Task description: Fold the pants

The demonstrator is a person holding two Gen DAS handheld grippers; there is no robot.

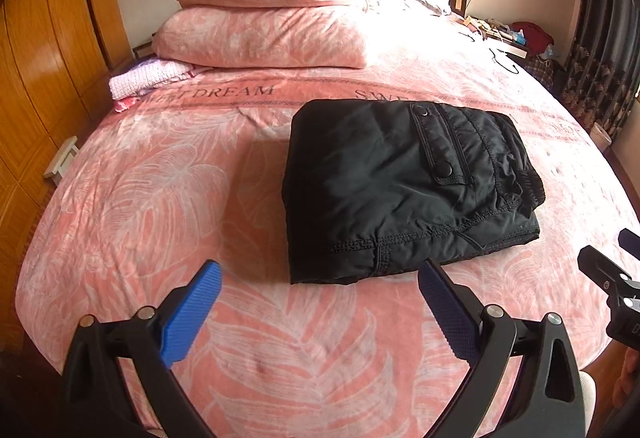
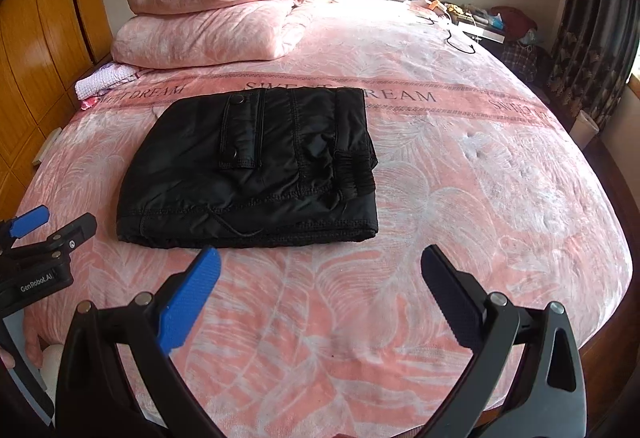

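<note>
Black pants (image 1: 400, 189) lie folded into a compact rectangle on the pink bed (image 1: 160, 197), pocket flap and elastic waistband on top. They also show in the right wrist view (image 2: 256, 165). My left gripper (image 1: 320, 274) is open and empty, held just short of the pants' near edge. My right gripper (image 2: 320, 262) is open and empty, in front of the pants' near right corner. The right gripper shows at the right edge of the left wrist view (image 1: 616, 270), and the left gripper at the left edge of the right wrist view (image 2: 48, 230).
A folded pink duvet (image 1: 272, 5) is stacked at the head of the bed, with small pink cloths (image 1: 148, 77) beside it. Wooden wardrobe doors (image 1: 36, 77) stand along the left. A cluttered nightstand (image 2: 480, 21) and dark curtains (image 2: 592, 17) are at the right.
</note>
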